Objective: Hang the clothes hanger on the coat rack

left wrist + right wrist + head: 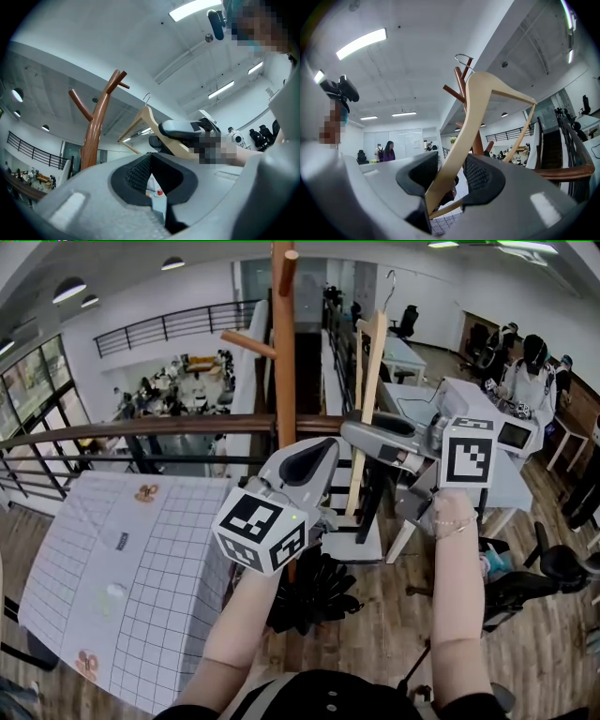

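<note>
Hanging not yet done | clothes hanger [474,123] clamped by one arm in right gripper [447,171], held upright right of coat rack [284,352], hook [388,282] on no peg | left gripper [150,171] jaws apart, empty

The clothes hanger [464,136] is pale smooth wood, its hook [463,55] metal; the coat rack [93,136] glossy brown wood.

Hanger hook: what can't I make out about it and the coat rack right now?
- Head view: hook is tiny; its distance from the coat rack is unreadable.
- Head view: rack top cut by the upper edge, lower post hidden behind the left gripper.
- Right gripper view: hanger lower end hidden by the right gripper.
</note>
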